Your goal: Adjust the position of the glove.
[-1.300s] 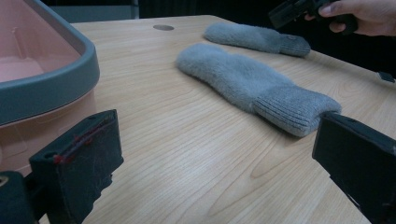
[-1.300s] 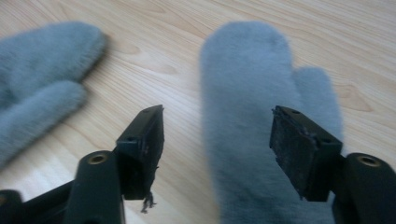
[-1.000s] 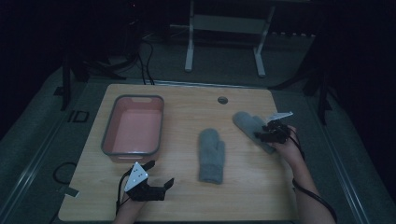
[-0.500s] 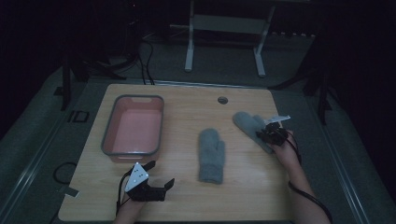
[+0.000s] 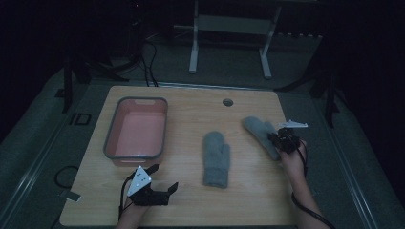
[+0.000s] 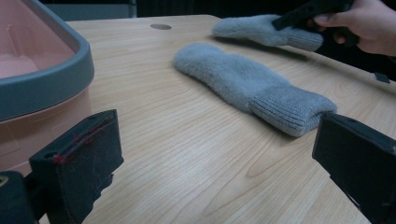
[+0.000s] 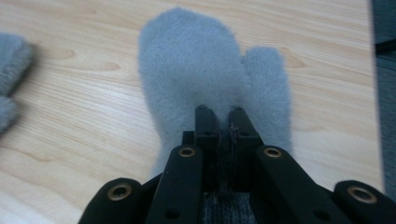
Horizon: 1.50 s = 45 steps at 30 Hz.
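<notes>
The right tongs [image 5: 282, 139] are seen at the right edge of the wooden bench [image 5: 191, 210], clenched on the cuff end of the far grey mitten [image 5: 260, 131]. In the right gripper view the two black jaws are pressed almost together over the mitten's [image 7: 205, 74] knitted cuff, with the fleecy palm and thumb spread flat on the wood beyond them. The mitten is laid at a slant near the bench's right edge, its rounded tip directed towards the back. The holding hand [image 5: 293, 162] is seen behind the tongs.

A second grey mitten [image 5: 217, 158] is laid flat near the middle of the bench, its cuff towards the person and well apart from the first. In the left gripper view it [image 6: 247, 86] is seen lengthwise, ribbed cuff nearest, with the far mitten [image 6: 264, 30] behind it.

The left tongs [image 5: 160, 187] are held low over the front left of the bench, released, the jaws set wide apart with nothing between them. They are positioned just in front of a pink tub [image 5: 111, 138] with a grey rim, whose corner [image 6: 56, 79] is shown at the left of the left gripper view. A small round hole [image 5: 228, 102] is seen in the bench near its back edge.
</notes>
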Each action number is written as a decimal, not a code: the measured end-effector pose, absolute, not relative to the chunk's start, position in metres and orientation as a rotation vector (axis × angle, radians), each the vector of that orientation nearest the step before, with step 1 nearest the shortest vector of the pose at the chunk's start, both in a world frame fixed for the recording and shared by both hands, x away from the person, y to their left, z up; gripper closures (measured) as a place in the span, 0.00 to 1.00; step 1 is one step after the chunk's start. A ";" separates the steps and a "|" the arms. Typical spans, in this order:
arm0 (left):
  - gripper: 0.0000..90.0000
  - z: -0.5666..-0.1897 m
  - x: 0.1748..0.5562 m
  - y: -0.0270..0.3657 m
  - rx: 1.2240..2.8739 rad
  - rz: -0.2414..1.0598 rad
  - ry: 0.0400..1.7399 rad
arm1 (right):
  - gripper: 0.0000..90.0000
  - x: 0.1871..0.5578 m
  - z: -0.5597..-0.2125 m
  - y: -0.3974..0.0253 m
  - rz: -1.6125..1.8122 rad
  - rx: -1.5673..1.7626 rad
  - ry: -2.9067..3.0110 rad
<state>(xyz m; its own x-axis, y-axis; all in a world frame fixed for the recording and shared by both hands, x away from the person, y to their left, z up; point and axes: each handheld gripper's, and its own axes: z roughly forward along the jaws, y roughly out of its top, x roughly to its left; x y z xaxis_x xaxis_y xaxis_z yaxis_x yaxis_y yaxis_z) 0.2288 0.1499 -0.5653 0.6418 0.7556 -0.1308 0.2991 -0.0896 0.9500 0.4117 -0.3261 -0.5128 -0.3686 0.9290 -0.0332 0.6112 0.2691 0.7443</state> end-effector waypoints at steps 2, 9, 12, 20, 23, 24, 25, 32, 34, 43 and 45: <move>0.02 -0.565 0.229 0.150 1.670 0.478 0.873 | 0.95 0.402 -0.509 -0.326 0.898 1.399 2.043; 0.02 -0.564 0.228 0.150 1.663 0.481 0.869 | 0.95 0.363 -0.501 -0.330 0.958 1.471 1.969; 0.02 -0.564 0.228 0.150 1.662 0.478 0.870 | 0.95 0.346 -0.502 -0.331 0.965 1.466 1.983; 0.02 -0.564 0.228 0.149 1.670 0.482 0.864 | 0.95 0.330 -0.525 -0.337 0.923 1.492 2.057; 0.02 -0.564 0.228 0.149 1.673 0.483 0.865 | 0.95 0.328 -0.536 -0.335 0.898 1.480 2.074; 0.02 -0.564 0.228 0.149 1.673 0.482 0.865 | 0.94 0.328 -0.538 -0.334 0.897 1.472 2.076; 0.02 -0.564 0.228 0.148 1.673 0.481 0.866 | 0.94 0.327 -0.539 -0.334 0.895 1.464 2.076; 0.02 -0.564 0.228 0.150 1.664 0.481 0.871 | 0.67 0.328 -0.527 -0.340 0.972 1.422 2.138; 0.02 -0.564 0.228 0.149 1.665 0.477 0.869 | 0.59 0.330 -0.520 -0.341 0.986 1.362 2.166; 0.02 -0.564 0.228 0.149 1.674 0.481 0.863 | 0.52 0.355 -0.515 -0.340 0.932 1.108 2.374; 0.02 -0.564 0.228 0.149 1.673 0.482 0.862 | 0.55 0.360 -0.521 -0.341 0.905 1.075 2.393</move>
